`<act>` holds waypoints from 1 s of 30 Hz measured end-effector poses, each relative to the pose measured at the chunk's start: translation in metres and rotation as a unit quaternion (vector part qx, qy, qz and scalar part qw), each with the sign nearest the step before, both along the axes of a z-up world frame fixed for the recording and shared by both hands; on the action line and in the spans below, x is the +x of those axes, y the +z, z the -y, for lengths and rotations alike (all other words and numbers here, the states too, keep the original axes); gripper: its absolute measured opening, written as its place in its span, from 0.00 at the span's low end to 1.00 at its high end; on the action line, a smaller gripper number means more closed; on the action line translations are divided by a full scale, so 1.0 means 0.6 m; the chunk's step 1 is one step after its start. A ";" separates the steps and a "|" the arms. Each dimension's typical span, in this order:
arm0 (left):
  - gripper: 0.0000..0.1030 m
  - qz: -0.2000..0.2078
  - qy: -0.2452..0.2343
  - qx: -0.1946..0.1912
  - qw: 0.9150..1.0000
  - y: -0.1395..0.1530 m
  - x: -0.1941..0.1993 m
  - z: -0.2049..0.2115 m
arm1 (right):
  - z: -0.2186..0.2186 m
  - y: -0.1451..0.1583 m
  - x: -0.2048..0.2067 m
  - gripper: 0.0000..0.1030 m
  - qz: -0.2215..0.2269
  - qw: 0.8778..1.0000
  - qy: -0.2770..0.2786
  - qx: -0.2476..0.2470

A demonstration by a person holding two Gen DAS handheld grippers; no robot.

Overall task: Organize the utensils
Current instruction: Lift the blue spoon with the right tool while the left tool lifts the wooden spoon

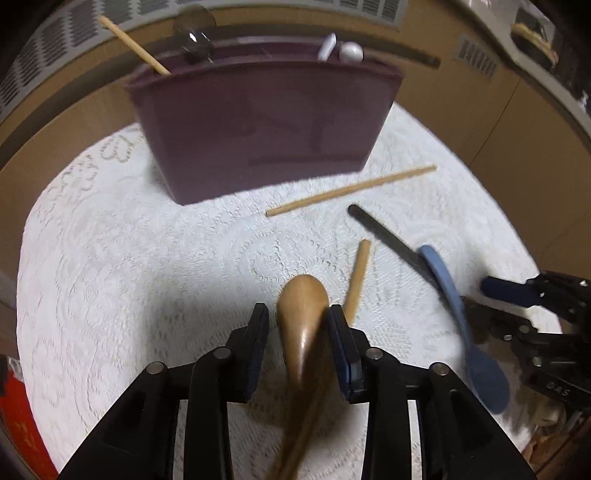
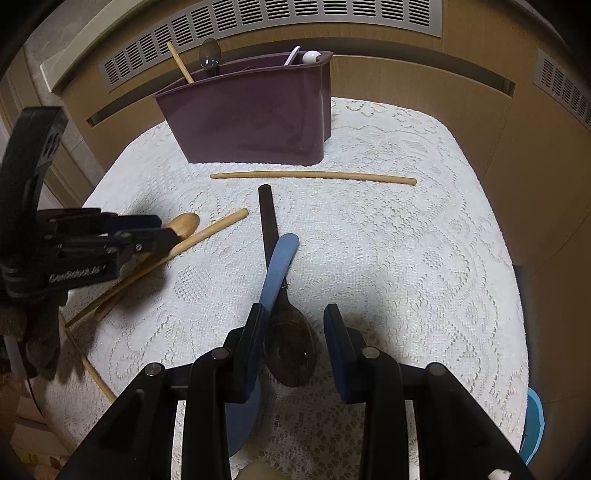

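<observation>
My left gripper (image 1: 299, 317) stands open around the bowl of a wooden spoon (image 1: 303, 306). The spoon touches the right pad and a gap shows at the left pad. The right wrist view shows that spoon (image 2: 184, 223) poking out past the left gripper (image 2: 159, 232). My right gripper (image 2: 295, 321) is open over the bowl of a dark spoon (image 2: 291, 347) lying on the cloth. A blue spoon (image 2: 279, 266) crosses the dark handle and runs under the left finger. The purple caddy (image 2: 251, 122) stands at the back with a chopstick, a clear spoon and white utensils in it.
Two chopsticks lie loose: one (image 2: 314, 175) before the caddy, one (image 2: 207, 232) beside the wooden spoon. A white lace cloth (image 2: 406, 258) covers the table. A thin stick (image 2: 88, 362) lies along its left edge. Wooden panels with vent grilles (image 2: 258, 22) stand behind.
</observation>
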State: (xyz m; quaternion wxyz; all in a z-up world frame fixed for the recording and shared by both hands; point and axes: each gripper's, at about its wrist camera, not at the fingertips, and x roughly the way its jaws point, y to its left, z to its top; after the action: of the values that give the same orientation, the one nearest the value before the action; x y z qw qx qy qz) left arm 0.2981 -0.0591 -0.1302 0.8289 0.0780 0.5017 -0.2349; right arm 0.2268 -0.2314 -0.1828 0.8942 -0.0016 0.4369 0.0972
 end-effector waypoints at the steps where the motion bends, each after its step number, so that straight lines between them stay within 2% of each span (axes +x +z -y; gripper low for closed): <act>1: 0.36 0.005 -0.004 0.005 1.000 -0.001 0.001 0.005 | 0.002 -0.002 0.001 0.30 -0.001 1.000 -0.001 0.001; 5: 0.37 0.019 -0.015 0.021 0.999 -0.001 0.005 0.021 | 0.006 -0.008 0.004 0.30 -0.003 1.000 -0.002 0.004; 7: 0.30 0.024 -0.008 0.013 1.000 -0.001 0.008 0.019 | 0.005 -0.008 0.003 0.30 -0.002 1.000 0.000 0.004; 11: 0.30 0.048 0.017 -0.028 0.998 0.023 -0.008 -0.007 | 0.006 -0.004 0.000 0.30 0.006 1.000 0.002 0.003; 15: 0.30 0.081 0.063 -0.085 0.991 0.065 -0.040 -0.054 | 0.000 0.004 0.002 0.30 0.012 1.000 0.014 0.012; 21: 0.30 0.099 0.089 -0.102 0.986 0.086 -0.070 -0.084 | -0.030 0.001 0.041 0.30 0.010 1.000 0.017 0.015; 24: 0.30 0.101 0.099 -0.103 0.985 0.086 -0.078 -0.093 | -0.052 -0.002 0.058 0.30 0.016 1.000 0.011 -0.018; 26: 0.30 0.099 0.105 -0.105 0.984 0.084 -0.081 -0.095 | -0.063 -0.006 0.063 0.24 0.016 0.999 0.014 -0.039; 27: 0.30 0.100 0.107 -0.106 0.984 0.085 -0.083 -0.097 | -0.068 -0.006 0.063 0.13 0.013 0.999 0.019 -0.048; 30: 0.30 0.105 0.111 -0.110 0.982 0.092 -0.094 -0.102 | -0.070 0.007 0.051 0.12 0.017 0.999 0.034 -0.036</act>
State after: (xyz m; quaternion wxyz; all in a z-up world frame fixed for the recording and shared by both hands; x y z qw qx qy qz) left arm 0.2416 0.0023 -0.0753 0.9015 -0.0455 0.3885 -0.1851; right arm 0.2576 -0.1894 -0.1788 0.8973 -0.0506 0.4242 0.1115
